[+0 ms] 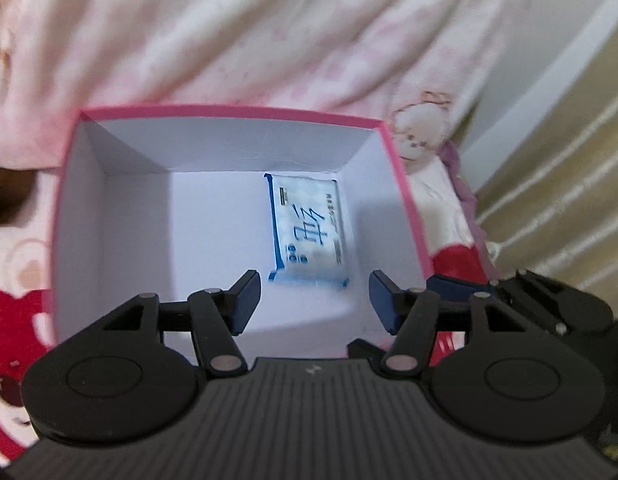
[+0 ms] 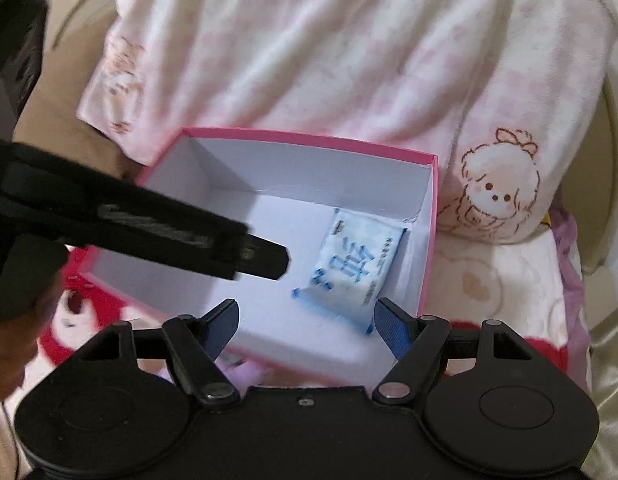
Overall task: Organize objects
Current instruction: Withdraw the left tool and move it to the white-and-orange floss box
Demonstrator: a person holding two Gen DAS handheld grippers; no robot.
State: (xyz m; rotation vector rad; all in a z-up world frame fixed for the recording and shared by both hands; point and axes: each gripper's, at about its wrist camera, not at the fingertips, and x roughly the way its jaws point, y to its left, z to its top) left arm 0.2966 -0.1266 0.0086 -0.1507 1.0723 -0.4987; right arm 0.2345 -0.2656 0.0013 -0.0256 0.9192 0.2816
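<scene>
1. A pink cartoon-print blanket (image 2: pixel 349 60) lies under an open pink box (image 1: pixel 409 200).
2. A blue-and-white packet (image 1: pixel 307 232) rests flat on the box floor, near its right wall.
3. Left gripper (image 1: pixel 315 300) — spread wide, empty — hovers over the box.
4. Right gripper (image 2: pixel 307 328) — likewise spread, holding nothing.

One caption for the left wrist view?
Open tongs above a pink box holding one tissue pack.
</scene>
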